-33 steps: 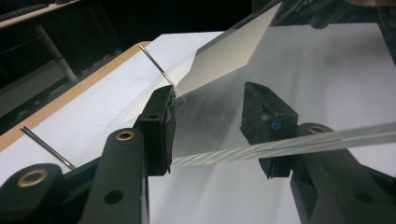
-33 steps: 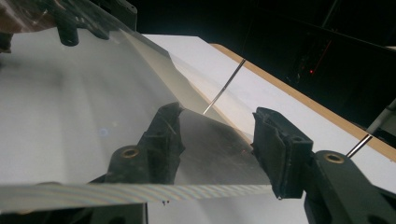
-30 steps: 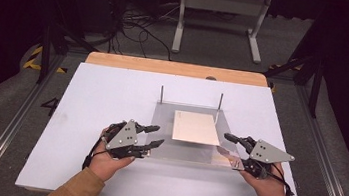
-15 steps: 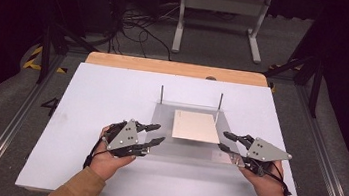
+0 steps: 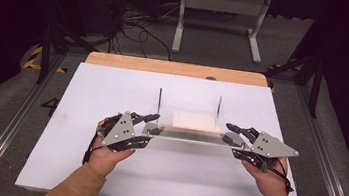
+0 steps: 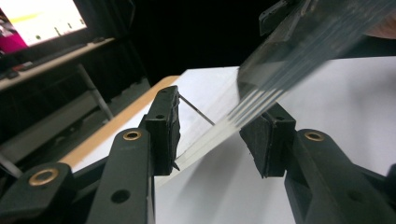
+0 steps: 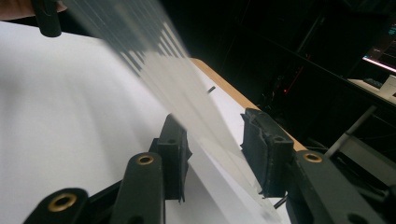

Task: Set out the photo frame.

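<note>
Clearly stiff, slippery clear acrylic panel [image 5: 186, 129]; left gripper [image 5: 151, 125] and right gripper [image 5: 228, 134] straddle its ends, jaws wide.

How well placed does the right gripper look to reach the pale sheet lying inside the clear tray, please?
Probably not freely. The right gripper stands at the right end of the clear tray, jaws either side of its edge, and an upright post rises between it and the pale sheet.
</note>
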`<state>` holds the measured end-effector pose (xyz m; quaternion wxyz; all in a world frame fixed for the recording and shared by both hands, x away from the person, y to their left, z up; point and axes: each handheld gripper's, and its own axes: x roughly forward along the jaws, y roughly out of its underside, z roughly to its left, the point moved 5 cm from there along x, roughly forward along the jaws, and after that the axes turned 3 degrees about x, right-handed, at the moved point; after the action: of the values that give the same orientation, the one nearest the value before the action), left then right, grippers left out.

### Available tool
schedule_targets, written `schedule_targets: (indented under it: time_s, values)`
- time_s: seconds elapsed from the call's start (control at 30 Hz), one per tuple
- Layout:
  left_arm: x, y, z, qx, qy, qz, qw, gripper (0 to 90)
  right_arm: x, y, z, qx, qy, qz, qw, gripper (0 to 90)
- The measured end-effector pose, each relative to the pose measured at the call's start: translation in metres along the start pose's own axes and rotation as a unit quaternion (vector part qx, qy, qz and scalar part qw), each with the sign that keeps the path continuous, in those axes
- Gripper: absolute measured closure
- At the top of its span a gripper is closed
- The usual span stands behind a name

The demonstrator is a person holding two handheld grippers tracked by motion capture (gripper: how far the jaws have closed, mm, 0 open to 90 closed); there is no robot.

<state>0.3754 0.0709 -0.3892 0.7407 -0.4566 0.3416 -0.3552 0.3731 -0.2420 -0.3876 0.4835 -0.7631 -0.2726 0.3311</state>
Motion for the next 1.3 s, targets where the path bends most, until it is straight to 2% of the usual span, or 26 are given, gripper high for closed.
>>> schedule_targets:
  time_s: [0.07, 0.2, 0.33, 0.37, 0.43, 0.63, 0.67, 0.77, 0.83, 0.97, 1.0, 1.1, 1.3]
  values:
    - [-0.002, -0.005, 0.000, 0.008, -0.004, -0.004, 1.0000, 58.3, 0.000, -0.003, -0.001, 0.003, -0.003, -0.002, 1.0000, 60.9]
    - [-0.008, -0.016, -0.001, 0.014, -0.004, -0.020, 0.9997, 59.2, -0.005, -0.011, -0.001, -0.003, 0.000, -0.003, 1.0000, 61.3]
    - [-0.017, -0.027, 0.001, 0.018, -0.010, -0.036, 0.9991, 59.5, -0.008, -0.018, 0.002, 0.002, -0.005, -0.012, 0.9999, 62.5]
    - [-0.019, -0.030, 0.001, 0.014, -0.008, -0.045, 0.9988, 60.0, -0.009, -0.021, 0.003, -0.009, -0.001, -0.022, 0.9997, 62.4]
    - [-0.024, -0.035, 0.002, 0.011, -0.010, -0.057, 0.9983, 60.9, -0.012, -0.028, 0.004, -0.013, -0.002, -0.030, 0.9995, 62.8]
    - [-0.040, -0.048, 0.005, 0.004, -0.020, -0.083, 0.9963, 63.2, -0.023, -0.051, 0.012, -0.017, -0.011, -0.069, 0.9974, 64.7]
    - [-0.042, -0.050, 0.005, 0.000, -0.019, -0.089, 0.9959, 63.6, -0.025, -0.054, 0.013, -0.014, -0.014, -0.075, 0.9970, 65.0]
    - [-0.049, -0.056, 0.007, -0.031, -0.008, -0.108, 0.9936, 63.9, -0.029, -0.065, 0.019, -0.004, -0.027, -0.091, 0.9954, 66.5]
    - [-0.053, -0.058, 0.007, -0.039, -0.005, -0.109, 0.9933, 63.8, -0.031, -0.069, 0.021, 0.013, -0.038, -0.097, 0.9945, 67.2]
    - [-0.058, -0.063, 0.005, -0.046, -0.003, -0.105, 0.9934, 64.0, -0.033, -0.074, 0.024, 0.023, -0.044, -0.098, 0.9940, 67.2]
    - [-0.059, -0.064, 0.005, -0.056, 0.001, -0.106, 0.9928, 64.1, -0.034, -0.076, 0.025, 0.027, -0.046, -0.099, 0.9937, 67.2]
    - [-0.061, -0.065, 0.004, -0.069, 0.009, -0.099, 0.9927, 64.5, -0.036, -0.079, 0.026, 0.044, -0.054, -0.102, 0.9924, 67.3]
    - [-0.058, -0.061, 0.006, -0.081, 0.013, -0.085, 0.9930, 64.7, -0.033, -0.075, 0.025, 0.061, -0.058, -0.095, 0.9919, 66.6]
